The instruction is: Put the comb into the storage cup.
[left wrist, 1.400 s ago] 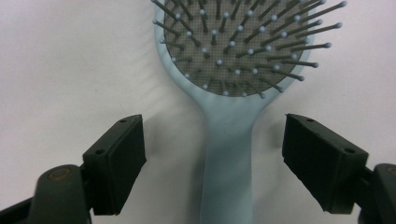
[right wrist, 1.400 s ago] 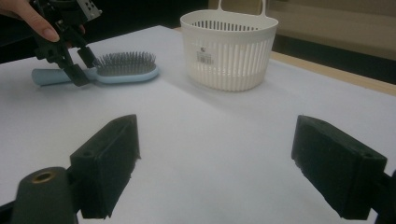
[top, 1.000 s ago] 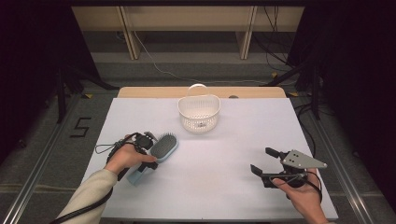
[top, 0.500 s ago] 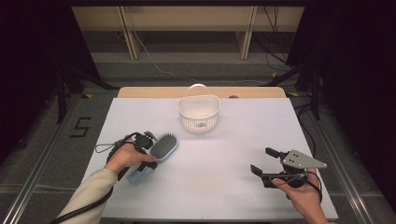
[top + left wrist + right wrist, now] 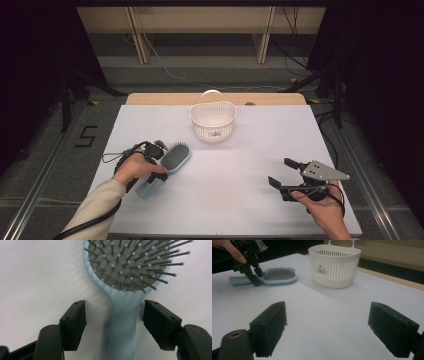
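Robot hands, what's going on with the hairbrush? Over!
Left gripper closing around hairbrush handle, pads not touching. Right gripper open, idle. Basket ahead, path clear.

One hairbrush (image 5: 172,161) lies on the surface (image 5: 240,200), light blue, bristles up, to the front left of the basket (image 5: 213,120). There is one basket, white and slotted, with one handle loop at its far rim. Two tongs (image 5: 159,159) are in view: one set over the hairbrush's handle, left of the basket, and one set (image 5: 285,172) well apart to the basket's front right. Each has two black jaws, so four jaws in all. Two hands hold them, one each. One surface carries everything.
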The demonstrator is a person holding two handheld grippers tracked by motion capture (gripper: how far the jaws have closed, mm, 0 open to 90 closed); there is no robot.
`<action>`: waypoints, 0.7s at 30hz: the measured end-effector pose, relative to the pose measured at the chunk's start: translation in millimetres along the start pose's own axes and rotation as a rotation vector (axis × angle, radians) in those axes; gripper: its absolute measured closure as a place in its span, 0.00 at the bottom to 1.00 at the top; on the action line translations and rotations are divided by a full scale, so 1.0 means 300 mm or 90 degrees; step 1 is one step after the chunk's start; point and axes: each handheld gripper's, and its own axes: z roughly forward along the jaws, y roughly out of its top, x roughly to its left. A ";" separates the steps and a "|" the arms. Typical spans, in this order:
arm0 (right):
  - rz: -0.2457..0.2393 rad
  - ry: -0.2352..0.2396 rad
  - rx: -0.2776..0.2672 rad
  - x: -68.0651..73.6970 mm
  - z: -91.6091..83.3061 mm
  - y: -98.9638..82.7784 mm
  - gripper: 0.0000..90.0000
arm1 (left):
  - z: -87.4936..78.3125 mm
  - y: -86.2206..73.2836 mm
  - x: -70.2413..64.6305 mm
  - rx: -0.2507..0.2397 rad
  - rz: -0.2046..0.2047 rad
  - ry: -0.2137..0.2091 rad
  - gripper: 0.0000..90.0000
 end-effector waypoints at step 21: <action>0.002 0.000 0.000 -0.001 0.001 -0.001 0.18 | -0.004 0.008 -0.005 0.017 0.004 0.001 0.45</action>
